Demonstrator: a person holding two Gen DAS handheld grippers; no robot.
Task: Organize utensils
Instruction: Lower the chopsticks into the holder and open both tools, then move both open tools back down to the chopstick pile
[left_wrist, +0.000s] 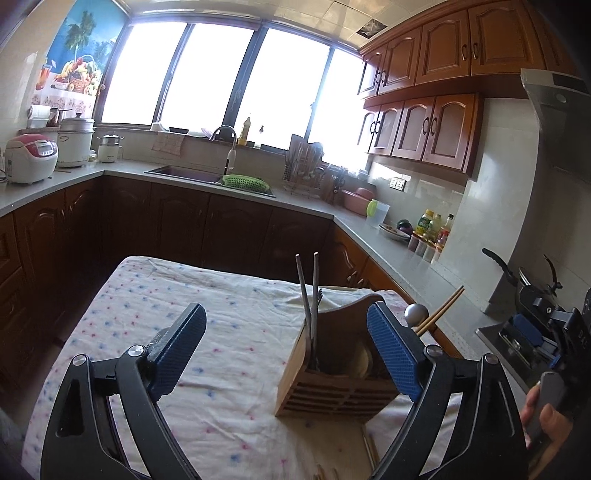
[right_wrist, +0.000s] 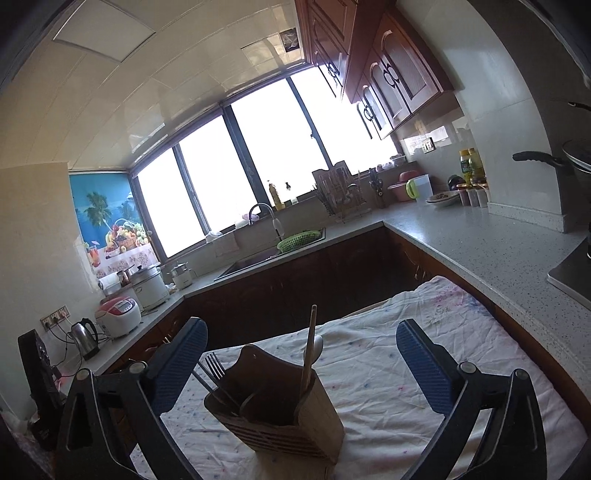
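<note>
The left gripper (left_wrist: 286, 349), black w/ blue ribbed pads, has its jaws spread wide, nothing pressed betw. them. The right gripper (right_wrist: 301, 360), same kind, is spread wide too. A hand (left_wrist: 546, 417) holds the right gripper's grip.

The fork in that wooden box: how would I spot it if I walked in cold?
Find the table under the dotted cloth; a slatted wooden utensil holder stands on it. The fork leans out of its left end in the right gripper's view, tines up, the only pronged piece beside the wooden chopsticks.
</note>
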